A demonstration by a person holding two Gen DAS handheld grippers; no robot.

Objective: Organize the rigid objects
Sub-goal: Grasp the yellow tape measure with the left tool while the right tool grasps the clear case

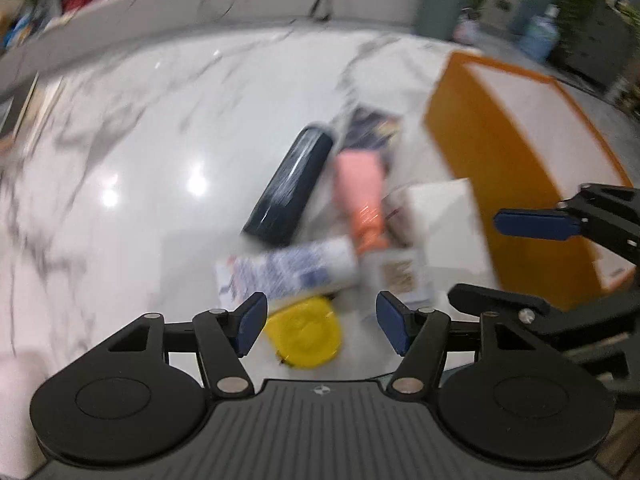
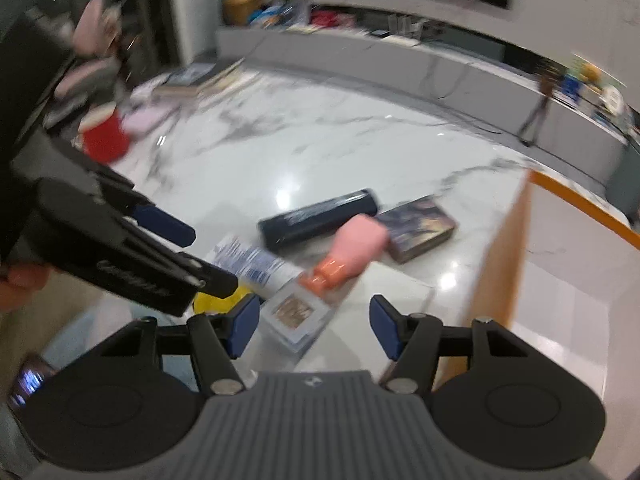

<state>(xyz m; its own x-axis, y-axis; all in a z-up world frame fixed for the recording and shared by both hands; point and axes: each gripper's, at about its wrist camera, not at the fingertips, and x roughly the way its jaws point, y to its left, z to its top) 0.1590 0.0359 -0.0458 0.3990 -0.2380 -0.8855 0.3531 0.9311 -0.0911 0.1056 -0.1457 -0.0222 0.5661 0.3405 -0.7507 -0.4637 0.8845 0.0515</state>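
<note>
Left wrist: left tongs (image 1: 321, 328) spread wide, nothing between pads, hovering over yellow lid (image 1: 305, 339). Pile ahead on marble tabletop (image 1: 132, 184): dark tube (image 1: 290, 188), pink bottle (image 1: 360, 196), white tube (image 1: 288, 272) touching it, small card (image 1: 398, 276). Orange bin (image 1: 516, 168) just right of pile (all pretty blurry). Right tongs (image 1: 516, 264) poking in from right, spread.

Right wrist: right tongs (image 2: 314, 328) spread, empty, above the card. Book (image 2: 418, 234) touching the pink bottle. Red cup (image 2: 105, 139) well apart, far left.
</note>
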